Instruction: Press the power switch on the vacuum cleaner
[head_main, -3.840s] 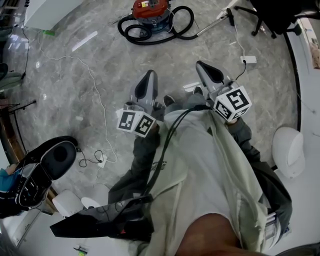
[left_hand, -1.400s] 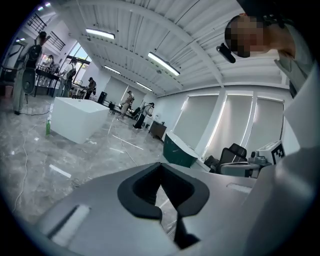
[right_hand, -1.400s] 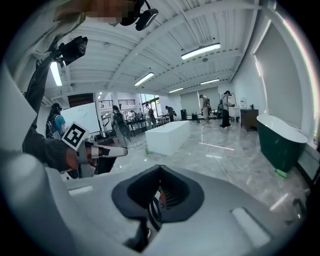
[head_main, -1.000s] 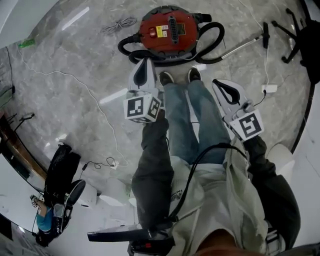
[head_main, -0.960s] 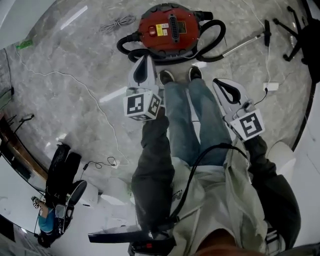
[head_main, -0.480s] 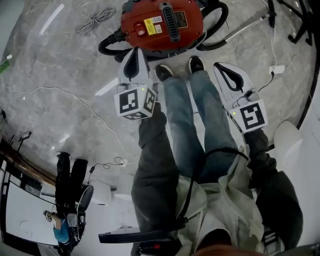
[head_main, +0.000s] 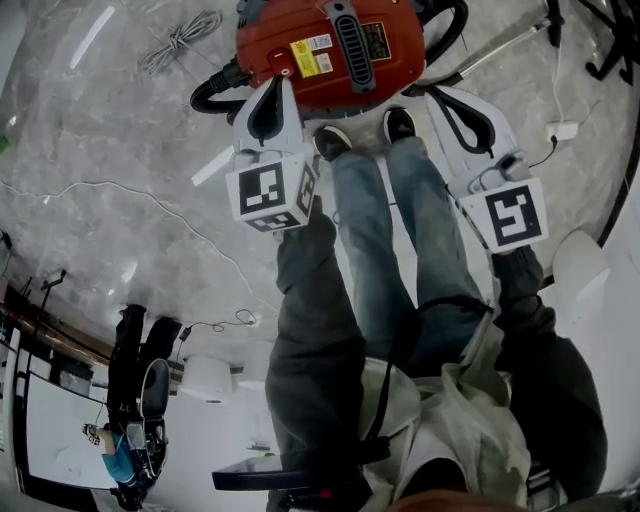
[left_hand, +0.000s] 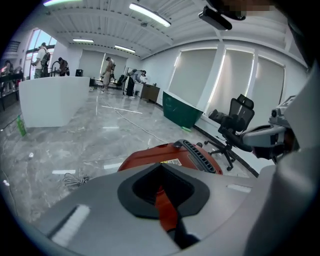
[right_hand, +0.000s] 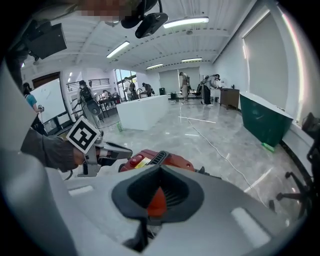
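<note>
The red vacuum cleaner (head_main: 325, 45) stands on the grey floor at the top of the head view, just beyond the person's shoes (head_main: 335, 140). A small round red button (head_main: 285, 72) sits beside its yellow label. My left gripper (head_main: 276, 88) is shut, its tip over the vacuum's near left edge, close to that button. My right gripper (head_main: 440, 98) is shut too and hangs at the vacuum's near right side. In the left gripper view the vacuum (left_hand: 150, 155) fills the space behind the jaws. The right gripper view shows the vacuum (right_hand: 175, 162), the button (right_hand: 134, 161) and the left gripper (right_hand: 112, 150).
A black hose (head_main: 208, 92) curls round the vacuum, and a metal wand (head_main: 500, 50) runs off to the right. A coiled cable (head_main: 180, 35) lies top left, a white plug block (head_main: 563, 130) right. An office chair (left_hand: 235, 117) stands beyond. People work far off.
The person has walked up to the vacuum, which now fills the top of the head view. Both grippers have moved forward, and the left tip has reached the vacuum's near edge.
</note>
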